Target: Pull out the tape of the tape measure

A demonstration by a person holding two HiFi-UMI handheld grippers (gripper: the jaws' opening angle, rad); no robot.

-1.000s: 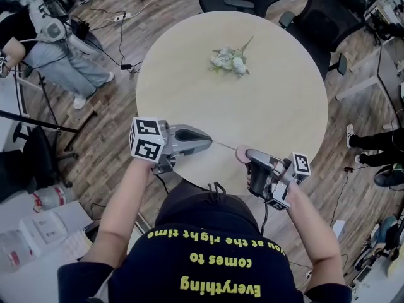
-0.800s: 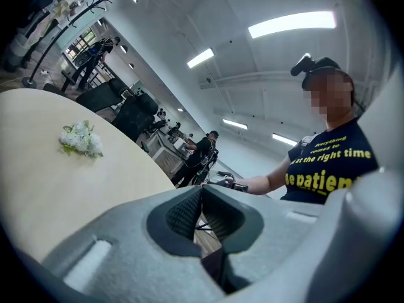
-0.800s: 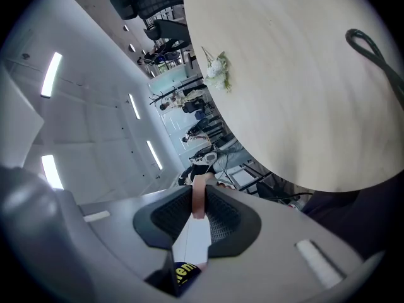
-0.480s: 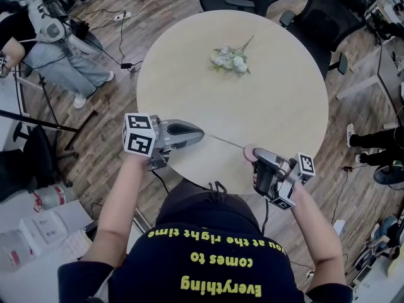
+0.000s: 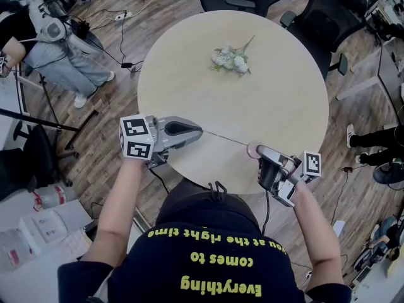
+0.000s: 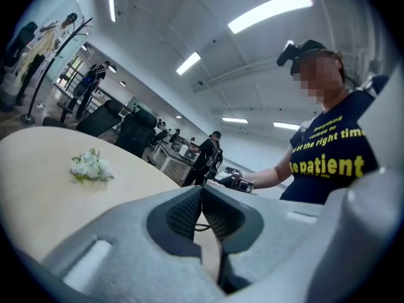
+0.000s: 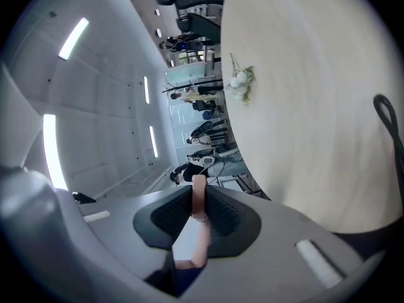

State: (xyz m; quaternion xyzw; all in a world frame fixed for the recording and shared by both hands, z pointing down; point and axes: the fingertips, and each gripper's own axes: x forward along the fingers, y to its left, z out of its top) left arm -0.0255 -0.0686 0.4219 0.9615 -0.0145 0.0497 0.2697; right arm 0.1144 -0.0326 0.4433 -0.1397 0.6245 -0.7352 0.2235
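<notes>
The left gripper [image 5: 199, 131] is clenched on the end of the thin tape [image 5: 224, 138]; the right gripper [image 7: 199, 201] grasps the pink tape measure case [image 5: 252, 148] edge-on between its pads; the tape runs in a straight line between them, over the near rim of the round worktop [image 5: 278, 87]; both grippers sit on the person's side of the white flower bunch [image 5: 230, 60], well apart from it.

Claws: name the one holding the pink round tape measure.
The right claw, shut on the pink round tape measure; the left claw pinches only the thin tape.
</notes>
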